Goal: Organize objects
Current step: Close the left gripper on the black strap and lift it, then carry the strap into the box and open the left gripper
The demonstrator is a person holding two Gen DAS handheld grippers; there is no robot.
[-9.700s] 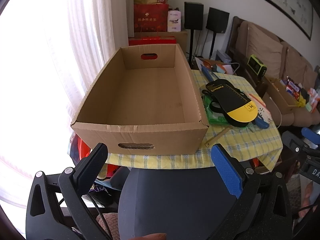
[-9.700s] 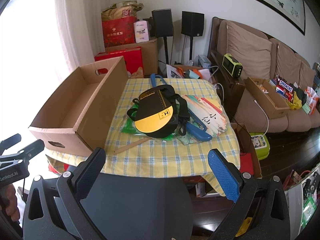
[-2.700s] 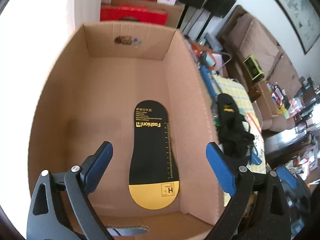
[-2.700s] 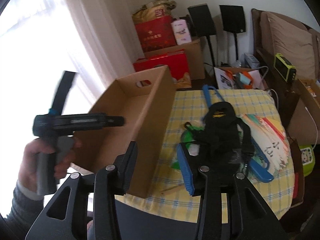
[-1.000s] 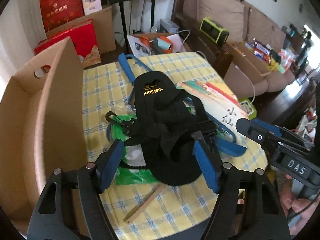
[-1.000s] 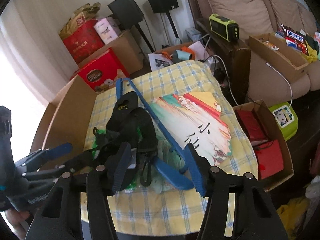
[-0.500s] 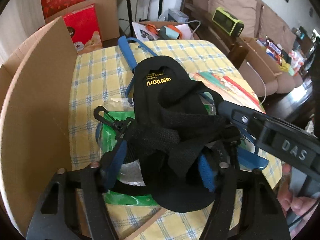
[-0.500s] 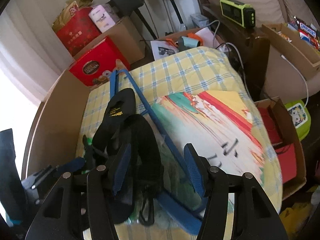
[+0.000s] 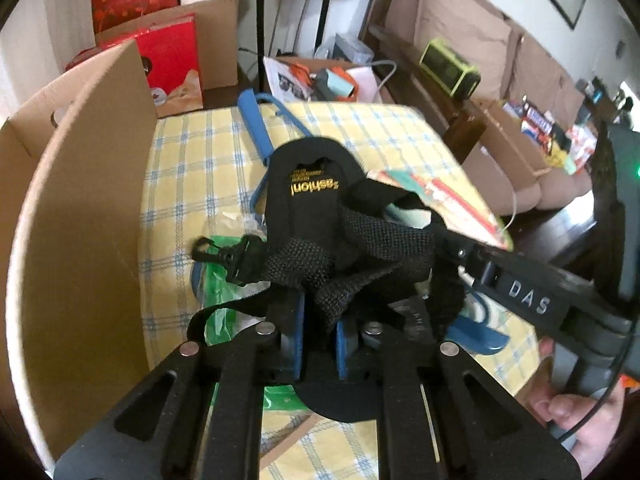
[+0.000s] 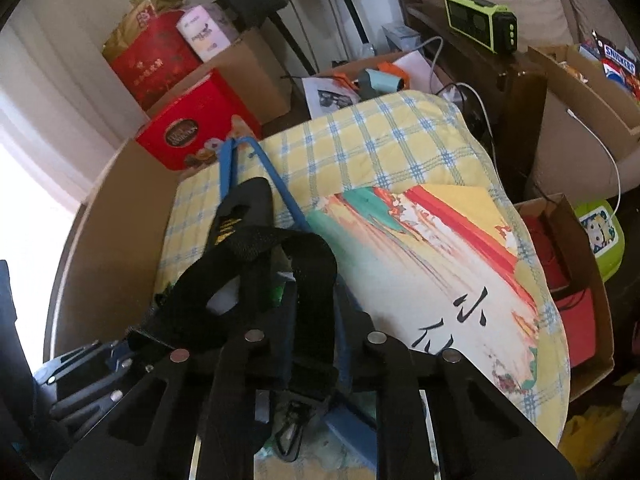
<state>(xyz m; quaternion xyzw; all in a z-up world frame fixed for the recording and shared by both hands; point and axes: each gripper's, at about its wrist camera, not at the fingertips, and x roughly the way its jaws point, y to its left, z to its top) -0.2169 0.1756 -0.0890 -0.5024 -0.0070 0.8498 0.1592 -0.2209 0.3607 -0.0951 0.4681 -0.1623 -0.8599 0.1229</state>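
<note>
Strap (image 9: 352, 256) of black webbing lies tangled over the remaining insole (image 9: 312, 200) on the tabletop (image 9: 180, 160); my left jaws are clamped on it, my right jaws closing around it too. Nothing shows inside the cardboard box (image 9: 80, 208) (mostly hidden), so most sorting remains.

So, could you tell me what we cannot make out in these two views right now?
- Left wrist view: the black strap bunches over the left gripper, hiding much of its blue pads.
- Left wrist view: the cardboard box shows only its outer wall; its inside is cut off.
- Right wrist view: the strap covers the right gripper pads.
- Right wrist view: the insole is largely buried under strap.
</note>
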